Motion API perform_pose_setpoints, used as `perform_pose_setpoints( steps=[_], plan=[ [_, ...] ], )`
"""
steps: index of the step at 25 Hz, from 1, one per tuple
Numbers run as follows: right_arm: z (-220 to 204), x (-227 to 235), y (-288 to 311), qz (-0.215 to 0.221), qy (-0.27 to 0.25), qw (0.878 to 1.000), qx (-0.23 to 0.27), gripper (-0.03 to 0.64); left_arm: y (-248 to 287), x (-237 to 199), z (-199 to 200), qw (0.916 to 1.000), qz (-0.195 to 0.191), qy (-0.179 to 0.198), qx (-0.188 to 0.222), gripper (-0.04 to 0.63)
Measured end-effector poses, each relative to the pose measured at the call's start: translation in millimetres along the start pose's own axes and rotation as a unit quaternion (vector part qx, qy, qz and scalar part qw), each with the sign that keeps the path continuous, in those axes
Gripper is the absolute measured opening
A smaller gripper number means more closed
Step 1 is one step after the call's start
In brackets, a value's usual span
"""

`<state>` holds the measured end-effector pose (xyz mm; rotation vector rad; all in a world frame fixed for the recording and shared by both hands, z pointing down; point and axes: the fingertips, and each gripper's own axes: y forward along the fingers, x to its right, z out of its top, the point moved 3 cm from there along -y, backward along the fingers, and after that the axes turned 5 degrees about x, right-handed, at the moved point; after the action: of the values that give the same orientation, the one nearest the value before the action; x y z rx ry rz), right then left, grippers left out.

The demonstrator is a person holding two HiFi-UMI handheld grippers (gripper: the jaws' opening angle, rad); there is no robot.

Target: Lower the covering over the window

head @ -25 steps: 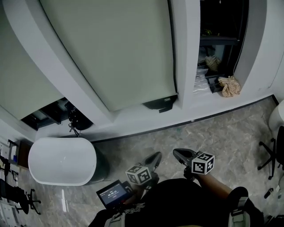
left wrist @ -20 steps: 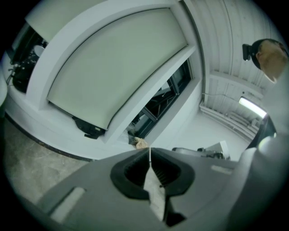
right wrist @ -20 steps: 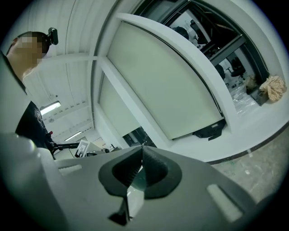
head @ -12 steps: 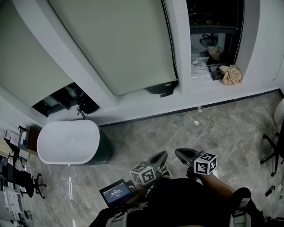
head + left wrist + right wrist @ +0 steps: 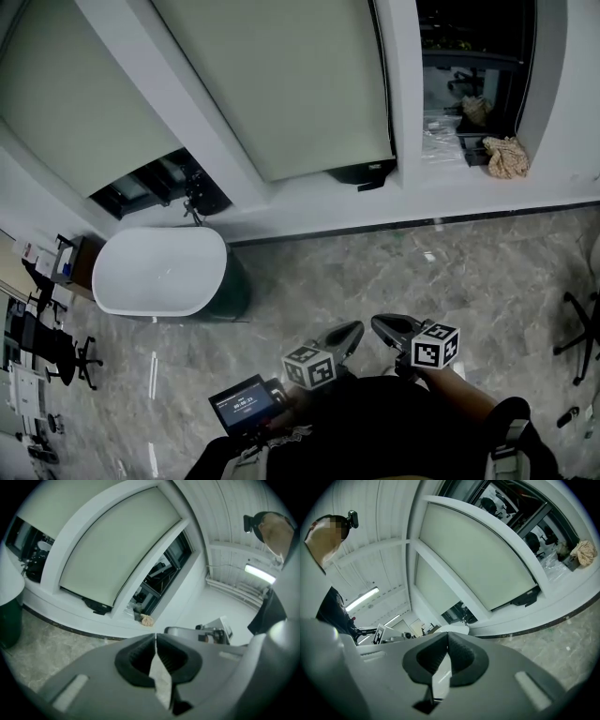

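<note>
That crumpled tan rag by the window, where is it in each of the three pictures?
Head view: the tan rag, upper right.
Left gripper view: the rag, near the centre.
Right gripper view: the rag, far right edge.
Shared landmark: the pale blind, left of it in all three.

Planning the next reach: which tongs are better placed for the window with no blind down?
Right, probably. The uncovered dark window lies at the head view's right, on the side of the right tongs; the left tongs sit just beside them. Both are shut, empty and far from it.
</note>
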<state>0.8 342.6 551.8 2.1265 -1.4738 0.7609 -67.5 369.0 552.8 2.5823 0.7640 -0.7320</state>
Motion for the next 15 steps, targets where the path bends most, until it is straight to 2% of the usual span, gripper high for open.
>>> perform_pose_setpoints(
  steps=[9, 15],
  plan=[
    [-3, -28, 34, -0.005, -0.008, 1.0, 0.01, 0.006, -37, -26, 25, 0.9999, 0.002, -0.004, 0.011, 0.009],
    [-7, -43, 53, -0.026, 0.001, 0.999, 0.031, 0.005, -59, -48, 42, 0.9998, -0.009, -0.012, 0.009, 0.009]
  ],
)
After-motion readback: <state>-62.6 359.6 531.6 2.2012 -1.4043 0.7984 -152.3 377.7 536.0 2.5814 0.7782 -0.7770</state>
